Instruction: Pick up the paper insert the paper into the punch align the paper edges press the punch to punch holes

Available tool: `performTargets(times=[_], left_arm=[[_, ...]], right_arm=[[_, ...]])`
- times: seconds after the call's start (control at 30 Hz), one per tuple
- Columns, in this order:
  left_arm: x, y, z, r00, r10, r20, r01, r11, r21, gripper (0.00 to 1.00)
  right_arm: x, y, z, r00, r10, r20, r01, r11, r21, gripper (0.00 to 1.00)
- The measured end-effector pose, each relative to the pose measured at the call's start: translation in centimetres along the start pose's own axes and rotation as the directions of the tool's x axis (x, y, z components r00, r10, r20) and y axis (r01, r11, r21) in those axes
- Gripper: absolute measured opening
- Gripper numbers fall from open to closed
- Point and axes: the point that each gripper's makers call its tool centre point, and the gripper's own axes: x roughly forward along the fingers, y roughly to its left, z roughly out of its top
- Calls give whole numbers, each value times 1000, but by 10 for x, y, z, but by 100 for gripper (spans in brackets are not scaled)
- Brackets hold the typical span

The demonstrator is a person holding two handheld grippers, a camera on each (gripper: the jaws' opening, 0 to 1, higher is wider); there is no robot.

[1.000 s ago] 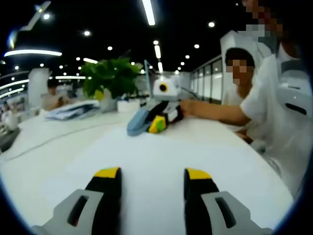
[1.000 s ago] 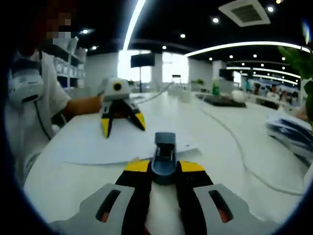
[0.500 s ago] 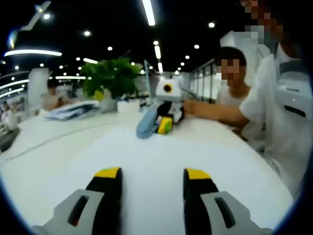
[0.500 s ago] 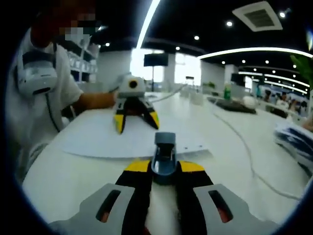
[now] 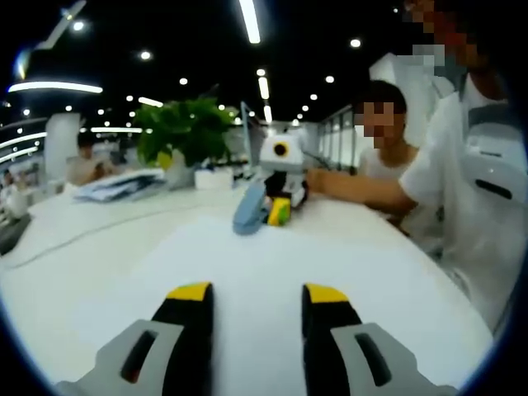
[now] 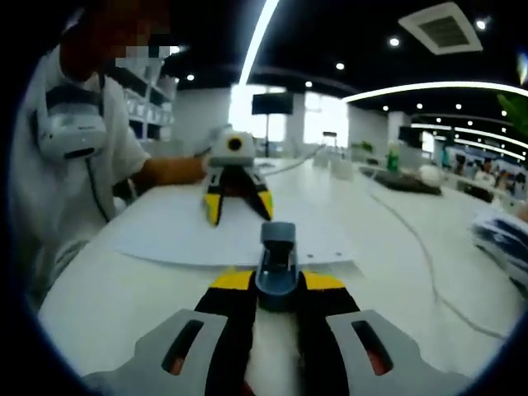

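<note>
A white sheet of paper (image 6: 231, 235) lies flat on the white table (image 6: 124, 289), with small holes showing near its close edge. My right gripper (image 6: 279, 282) is shut on a blue-grey hole punch (image 6: 278, 247) whose front reaches that edge of the sheet. Across the sheet my left gripper (image 6: 238, 206) stands open with its yellow tips down at the paper. In the left gripper view, the left gripper (image 5: 257, 295) is open over the paper (image 5: 247, 256) with nothing between its fingers. Beyond it the right gripper (image 5: 274, 210) holds the punch (image 5: 249, 208).
A potted plant (image 5: 190, 128) and a stack of papers (image 5: 124, 186) stand at the table's back. A cable (image 6: 412, 247) runs along the table. A seated person (image 5: 379, 165) rests an arm on the table behind the right gripper.
The left gripper's jaws have narrowed slightly but stay open. The right gripper has carried the punch a little along the table toward the paper's edge; the sheet looks closer in the right gripper view.
</note>
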Motion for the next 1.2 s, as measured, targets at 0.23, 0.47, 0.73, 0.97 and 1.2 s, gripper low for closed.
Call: performTargets(times=[0.23, 0.47, 0.73, 0.97, 1.2], left_arm=[[0, 0, 0, 1000, -4, 0, 4, 1000, -3, 44], [0, 1, 0, 1000, -3, 0, 3, 1000, -4, 43], [0, 2, 0, 1000, 3, 0, -3, 1000, -4, 42], [0, 2, 1, 1000, 4, 4, -4, 1000, 12, 42], [-2, 2, 2, 1000, 0, 4, 0, 1000, 15, 43]], right_arm=[[0, 2, 0, 1000, 18, 3, -18, 1000, -17, 23], [0, 1, 1, 1000, 18, 7, -18, 1000, -15, 23], [1, 1, 1, 1000, 26, 3, -26, 999, -26, 23], [2, -1, 0, 1000, 14, -6, -14, 1000, -23, 23], [3, -2, -2, 1000, -13, -26, 12, 999, -30, 28]])
